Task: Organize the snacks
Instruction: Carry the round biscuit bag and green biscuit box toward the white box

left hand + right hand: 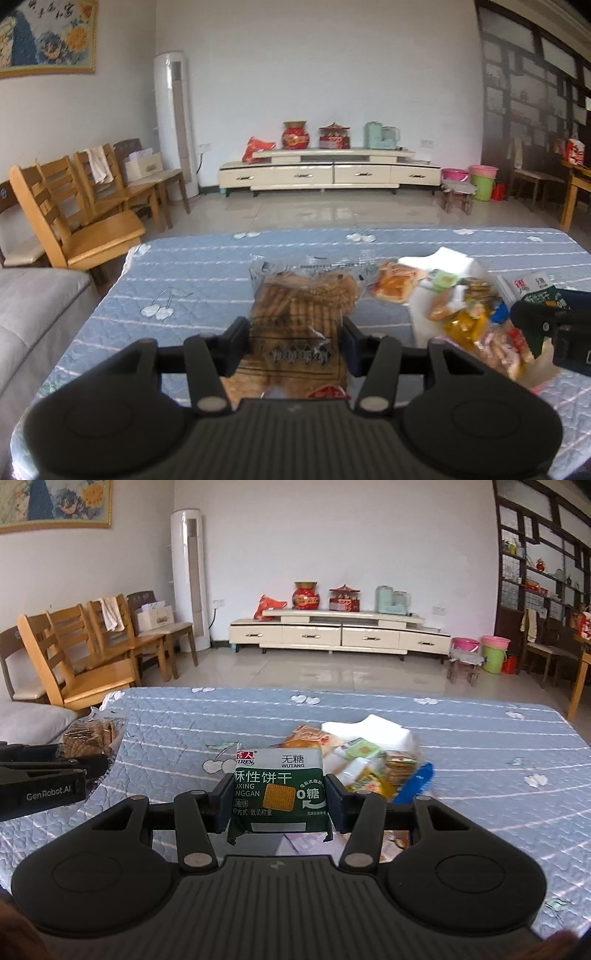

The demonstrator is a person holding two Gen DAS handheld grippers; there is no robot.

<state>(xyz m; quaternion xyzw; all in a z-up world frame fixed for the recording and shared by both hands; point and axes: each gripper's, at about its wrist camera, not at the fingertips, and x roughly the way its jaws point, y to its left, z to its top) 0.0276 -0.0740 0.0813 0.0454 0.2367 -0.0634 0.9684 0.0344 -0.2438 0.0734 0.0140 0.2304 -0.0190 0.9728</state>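
Observation:
My left gripper (295, 343) is shut on a clear bag of brown biscuits (303, 306), held above the blue quilted table (184, 266). In the right wrist view that bag (88, 736) shows at the far left beside the left gripper's black body. My right gripper (279, 801) is shut on a green and white cracker packet (279, 786), lifted off the table. A heap of mixed snack packets (369, 760) lies just beyond it, right of centre. The same heap (454, 306) sits to the right in the left wrist view, with the right gripper's body at the frame's right edge.
A white plastic bag (376, 731) lies behind the heap. Wooden chairs (85, 214) stand off the table's left side and a grey sofa cushion (33, 306) is at the near left. A cream TV cabinet (328, 173) lines the far wall.

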